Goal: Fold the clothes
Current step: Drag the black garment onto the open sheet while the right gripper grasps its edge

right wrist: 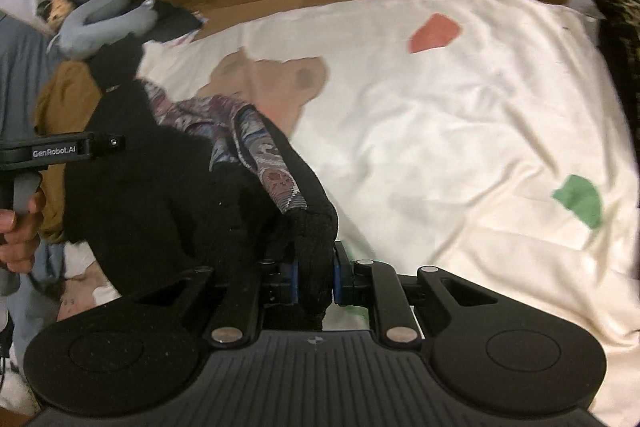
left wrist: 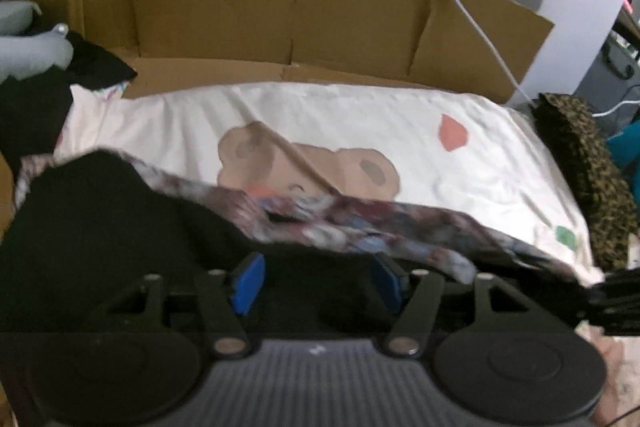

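A black garment [left wrist: 120, 219] with a patterned paisley lining [left wrist: 360, 223] lies bunched on the near left part of a cream bear-print sheet [left wrist: 400, 131]. My left gripper [left wrist: 320, 283] stands open over the black cloth, and its blue pads [left wrist: 248, 283] are wide apart and press on nothing. In the right wrist view, my right gripper [right wrist: 316, 279] is shut on a thick fold of the black garment [right wrist: 160, 195]. The patterned lining [right wrist: 276, 171] runs up from that fold. The left gripper's body [right wrist: 60, 149] shows at the left edge, held by a hand [right wrist: 16, 227].
A cardboard wall [left wrist: 280, 7] stands along the far edge of the sheet, with a white cable [left wrist: 480, 35] across it. A leopard-print item [left wrist: 584, 179] lies at the right edge. A grey plush toy [right wrist: 104, 23] and a mustard garment [right wrist: 60, 95] lie at the left.
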A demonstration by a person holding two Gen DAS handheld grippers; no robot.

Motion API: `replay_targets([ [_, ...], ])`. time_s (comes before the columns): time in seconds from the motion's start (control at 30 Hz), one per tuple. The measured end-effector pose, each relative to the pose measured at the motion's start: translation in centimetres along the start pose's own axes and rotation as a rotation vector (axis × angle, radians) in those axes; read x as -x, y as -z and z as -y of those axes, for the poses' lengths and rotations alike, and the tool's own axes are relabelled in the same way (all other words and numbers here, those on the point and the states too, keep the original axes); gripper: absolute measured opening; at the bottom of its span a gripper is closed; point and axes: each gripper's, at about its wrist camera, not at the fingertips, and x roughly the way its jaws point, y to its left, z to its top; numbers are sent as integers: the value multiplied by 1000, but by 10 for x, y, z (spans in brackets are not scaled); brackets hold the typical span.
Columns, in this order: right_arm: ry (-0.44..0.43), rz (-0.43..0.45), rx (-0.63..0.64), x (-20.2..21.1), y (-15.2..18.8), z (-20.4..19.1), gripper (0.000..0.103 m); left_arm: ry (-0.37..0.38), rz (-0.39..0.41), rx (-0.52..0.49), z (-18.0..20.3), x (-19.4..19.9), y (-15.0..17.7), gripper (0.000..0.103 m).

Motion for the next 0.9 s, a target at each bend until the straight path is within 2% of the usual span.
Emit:
replay_targets([
  [0.1, 28, 17, -27, 5, -3, 15, 14, -42, 6, 14, 0, -14, -10, 69],
  [0.27, 59, 40, -69, 12, -6, 34, 14, -77, -34, 95, 0, -36, -17, 76],
  [0.5, 52, 42, -66, 10, -6, 35, 14, -64, -108, 267, -15, -65, -23, 73],
  [0.53, 51, 42, -70, 11, -5, 36, 14, -61, -114, 290, -17, -68, -24, 69],
  [0.6, 49, 47, -75, 11, -6, 36, 14, -64, -138, 324, -23, -75, -25, 47],
  [0.63, 48, 50, -78, 11, -6, 36, 14, -63, -166, 348, -26, -78, -25, 19],
  [0.67, 46, 56, -85, 11, -7, 36, 14, -53, -190, 383, -31, -79, -23, 9],
  [0.73, 44, 63, -99, 10, -9, 36, 15, -32, -215, 429, -37, -77, -18, 7],
  [0.8, 44, 71, -85, 12, -10, 36, 15, -32, -216, 397, -35, -68, -13, 4],
  [0.9, 48, 83, -81, 15, -11, 39, 15, -14, -220, 416, -37, -50, -5, 3],
])
